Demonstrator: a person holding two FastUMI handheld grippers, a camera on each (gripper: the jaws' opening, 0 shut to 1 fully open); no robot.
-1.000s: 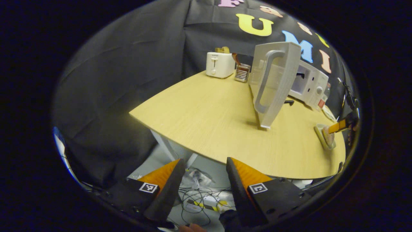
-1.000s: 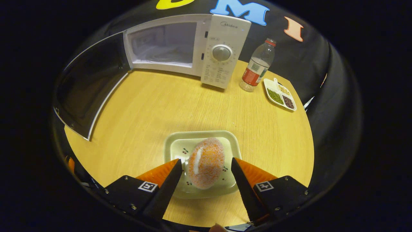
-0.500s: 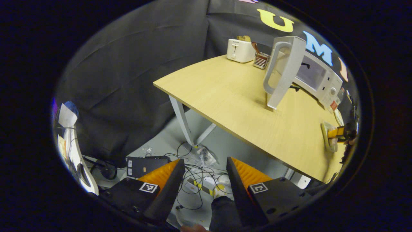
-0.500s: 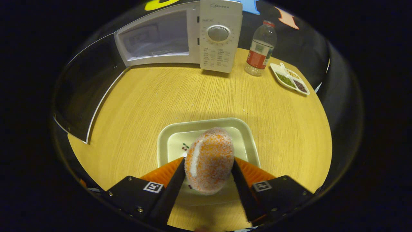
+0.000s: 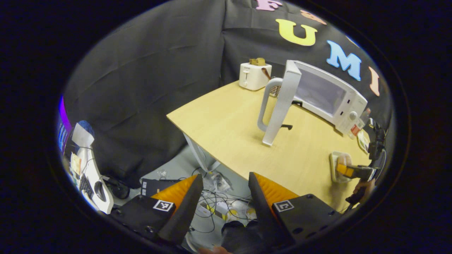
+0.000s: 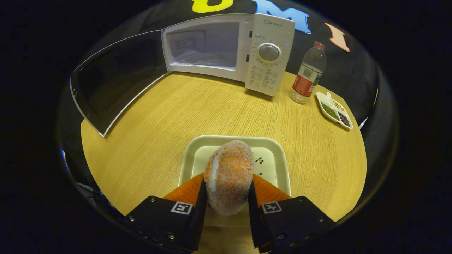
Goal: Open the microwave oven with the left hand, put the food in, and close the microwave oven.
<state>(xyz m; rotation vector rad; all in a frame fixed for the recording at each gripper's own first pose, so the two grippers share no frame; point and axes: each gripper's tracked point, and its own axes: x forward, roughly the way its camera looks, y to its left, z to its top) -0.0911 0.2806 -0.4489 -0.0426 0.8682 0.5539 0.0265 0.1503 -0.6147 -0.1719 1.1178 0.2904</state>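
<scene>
With the right tongs clenched on the food and the left tongs released, lift it off the plate level toward the microwave oven cavity beyond its open door.

Right tongs grip the food over the tray, microwave door open.

A light wooden table with pale metal legs stands in the middle of the left gripper view. Behind it hangs a black cloth wall. At the bottom, the grey floor carries tangled cables. The light is dim.
</scene>
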